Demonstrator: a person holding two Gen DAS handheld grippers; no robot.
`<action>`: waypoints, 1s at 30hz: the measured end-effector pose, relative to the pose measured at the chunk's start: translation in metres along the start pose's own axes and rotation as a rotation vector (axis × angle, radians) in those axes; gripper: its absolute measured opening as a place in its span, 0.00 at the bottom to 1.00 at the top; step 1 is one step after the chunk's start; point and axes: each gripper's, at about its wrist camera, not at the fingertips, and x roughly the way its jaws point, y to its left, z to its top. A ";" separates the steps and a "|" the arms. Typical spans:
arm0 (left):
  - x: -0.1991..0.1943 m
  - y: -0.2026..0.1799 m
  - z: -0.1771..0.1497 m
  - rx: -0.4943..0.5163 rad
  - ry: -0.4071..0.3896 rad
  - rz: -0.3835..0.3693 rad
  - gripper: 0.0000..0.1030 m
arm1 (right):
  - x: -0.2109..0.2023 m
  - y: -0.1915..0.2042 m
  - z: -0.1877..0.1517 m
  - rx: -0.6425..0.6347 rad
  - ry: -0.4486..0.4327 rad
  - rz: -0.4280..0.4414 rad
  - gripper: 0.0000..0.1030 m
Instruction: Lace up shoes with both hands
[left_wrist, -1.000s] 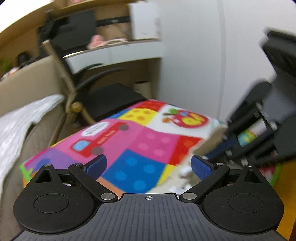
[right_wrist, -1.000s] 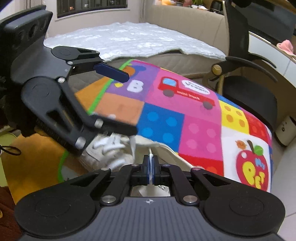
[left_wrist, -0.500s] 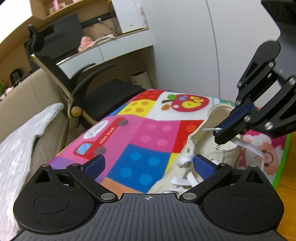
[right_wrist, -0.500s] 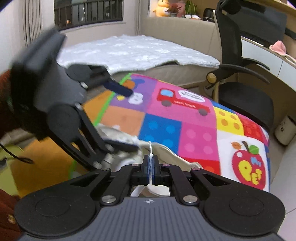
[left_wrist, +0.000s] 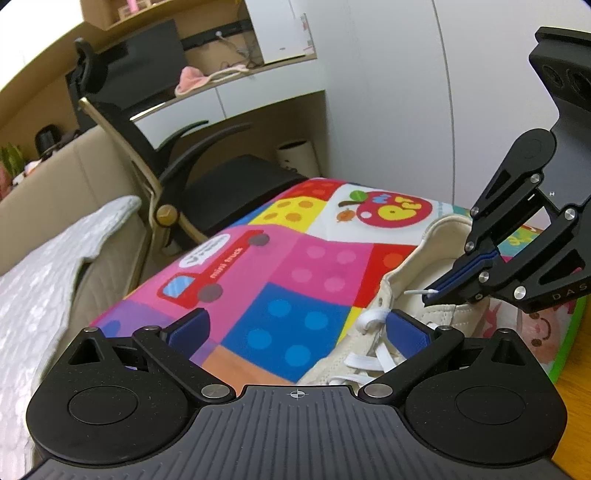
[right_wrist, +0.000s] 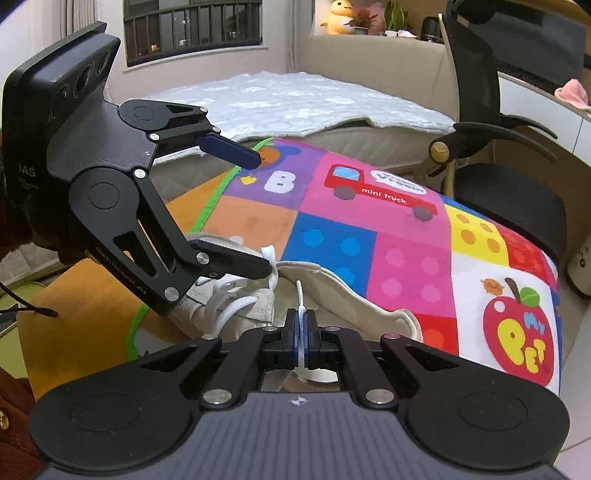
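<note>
Between the pinched pads of the right tongs (right_wrist: 302, 334) runs a thin white lace (right_wrist: 300, 295), its stiff tip standing clear just beyond them; seen from the left wrist, that same tip (left_wrist: 419, 292) pokes out to the left of the closed blue pads, over the mouth of the shoe. The left tongs (left_wrist: 297, 328) stand wide and hold nothing, one blue pad out over the play mat (left_wrist: 295, 288), the other just beside the shoe's laced front, touching or nearly so; from the right wrist their lower finger (right_wrist: 236, 258) sits close above a loop of lace. The cream sneaker (left_wrist: 406, 280) lies on the bright mat, near the mat's green-edged side, with orange floor beyond. Its long axis appears to run from near left to far right in the left wrist view, the laced forefoot toward the near side and the padded collar and heel away, opening upward. Judged from its look, the lace is light, limp and flat, apt to flop and twist, so the firm hold is at the hardened tip, which is where the right tongs have it, pointing that tip toward the eyelets. The canvas upper looks soft and would give under pressure; the shoe is light enough to slide on the mat, so the free tongs would do best steadying the eyelet edge or catching the lace.
</note>
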 end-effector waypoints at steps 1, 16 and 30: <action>0.000 0.000 0.000 0.000 0.001 0.001 1.00 | 0.000 0.001 0.000 -0.008 0.001 -0.002 0.02; -0.003 -0.001 -0.003 -0.016 0.000 -0.011 1.00 | 0.008 0.008 0.015 -0.080 0.099 -0.011 0.02; -0.003 0.000 -0.002 -0.021 0.003 -0.014 1.00 | 0.007 0.002 0.011 -0.048 0.083 0.006 0.02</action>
